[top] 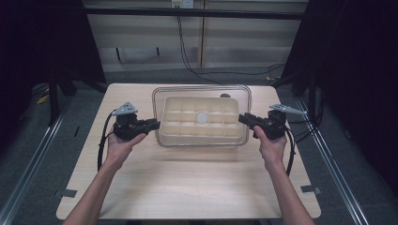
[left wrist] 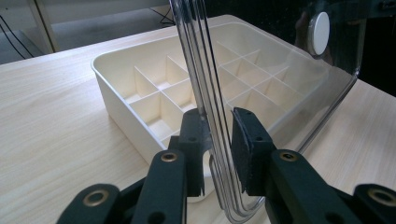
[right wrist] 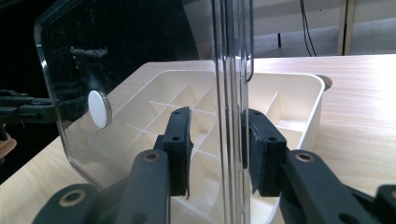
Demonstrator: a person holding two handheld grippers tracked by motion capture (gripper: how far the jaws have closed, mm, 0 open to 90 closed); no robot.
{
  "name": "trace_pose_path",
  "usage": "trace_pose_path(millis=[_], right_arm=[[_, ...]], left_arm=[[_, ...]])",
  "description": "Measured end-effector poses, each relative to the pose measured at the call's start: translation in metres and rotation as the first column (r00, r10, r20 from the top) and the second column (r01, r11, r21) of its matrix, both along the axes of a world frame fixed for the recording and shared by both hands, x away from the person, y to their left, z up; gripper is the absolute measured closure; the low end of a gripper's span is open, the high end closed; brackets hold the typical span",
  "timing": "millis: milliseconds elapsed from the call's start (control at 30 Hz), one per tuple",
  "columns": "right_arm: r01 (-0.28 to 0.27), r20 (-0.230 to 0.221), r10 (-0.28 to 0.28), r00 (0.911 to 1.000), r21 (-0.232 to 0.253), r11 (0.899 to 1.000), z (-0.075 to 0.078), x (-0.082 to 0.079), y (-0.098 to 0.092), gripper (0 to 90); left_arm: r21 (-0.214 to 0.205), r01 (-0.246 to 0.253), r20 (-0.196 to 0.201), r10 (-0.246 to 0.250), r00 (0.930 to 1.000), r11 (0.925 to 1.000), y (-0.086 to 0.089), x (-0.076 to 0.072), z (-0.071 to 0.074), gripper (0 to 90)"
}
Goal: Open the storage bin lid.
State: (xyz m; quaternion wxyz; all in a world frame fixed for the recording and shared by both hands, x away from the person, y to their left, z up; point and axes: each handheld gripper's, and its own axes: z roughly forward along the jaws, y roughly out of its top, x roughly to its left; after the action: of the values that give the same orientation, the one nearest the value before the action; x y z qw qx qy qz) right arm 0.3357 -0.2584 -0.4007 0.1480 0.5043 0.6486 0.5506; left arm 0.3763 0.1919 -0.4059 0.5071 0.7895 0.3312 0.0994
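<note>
One clear plastic lid (top: 202,91) is hovering flat above one cream divider tray (top: 202,118) in the middle of the table (top: 187,178), its long axis running left to right. The left gripper (top: 152,125) is clamping the lid's left short edge, fingers (left wrist: 247,149) pressing either side of the rim. The right gripper (top: 245,119) is pinching the opposite short edge. One white round knob (top: 202,117) is sitting at the lid's centre.
</note>
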Motion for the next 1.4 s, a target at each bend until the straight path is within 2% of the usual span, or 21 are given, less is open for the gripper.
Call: trace_pose_path(millis=[167,267,300,367,567,633,733,900,1033,1200,1333,1400], right_arm=[[-0.003,-0.001,0.003,1.0000,0.014,1.000,-0.003,-0.005,-0.002,64.8],[-0.004,-0.005,0.004,1.0000,0.020,1.000,-0.003,-0.008,-0.001,64.8],[-0.002,-0.003,0.002,1.0000,0.017,1.000,-0.003,-0.008,-0.002,64.7],[-0.006,-0.002,0.006,1.0000,0.023,1.000,-0.002,-0.010,-0.001,64.7],[-0.025,0.005,0.025,0.9997,-0.008,1.000,0.002,-0.018,0.004,65.1],[-0.029,0.016,0.030,0.9994,-0.018,0.999,0.002,-0.021,0.006,65.5],[-0.034,0.010,0.034,0.9994,-0.015,0.999,-0.002,-0.025,0.006,65.8],[-0.038,0.002,0.038,0.9993,-0.022,0.999,-0.004,-0.031,0.003,65.7],[-0.039,-0.005,0.039,0.9992,-0.015,0.999,-0.006,-0.038,0.001,65.8],[-0.044,-0.008,0.043,0.9990,-0.020,0.999,-0.006,-0.046,0.001,65.9],[-0.054,-0.008,0.054,0.9985,-0.052,0.997,-0.004,-0.054,0.003,65.8],[-0.045,-0.022,0.044,0.9988,-0.057,0.997,-0.004,-0.056,0.005,65.5]], left_arm=[[0.007,0.010,0.003,-0.010,0.9999,0.9999,0.000,-0.006,0.002,74.9],[0.028,0.009,0.016,-0.010,0.9998,0.9996,-0.001,-0.010,0.004,74.4],[0.017,0.012,0.015,-0.012,0.9998,0.9998,0.000,-0.011,0.005,74.3],[0.022,0.015,0.019,-0.015,0.9997,0.9996,0.001,-0.013,0.005,74.4],[0.020,0.006,0.020,-0.006,0.9998,0.9998,0.006,-0.019,0.000,74.5],[0.022,-0.003,0.006,0.003,1.0000,0.9998,0.006,-0.021,-0.004,74.6],[0.011,0.005,-0.006,-0.005,1.0000,0.9999,0.007,-0.024,-0.005,74.9],[0.022,0.018,-0.002,-0.018,0.9998,0.9996,0.004,-0.030,-0.005,74.7],[-0.001,0.041,-0.018,-0.041,0.9990,0.9992,0.006,-0.032,-0.005,75.3],[0.020,0.049,-0.018,-0.049,0.9986,0.9986,0.005,-0.039,-0.005,75.3],[0.022,0.056,-0.019,-0.055,0.9983,0.9982,0.007,-0.044,-0.004,75.5],[0.030,0.053,-0.021,-0.052,0.9984,0.9982,0.008,-0.046,-0.003,75.4]])
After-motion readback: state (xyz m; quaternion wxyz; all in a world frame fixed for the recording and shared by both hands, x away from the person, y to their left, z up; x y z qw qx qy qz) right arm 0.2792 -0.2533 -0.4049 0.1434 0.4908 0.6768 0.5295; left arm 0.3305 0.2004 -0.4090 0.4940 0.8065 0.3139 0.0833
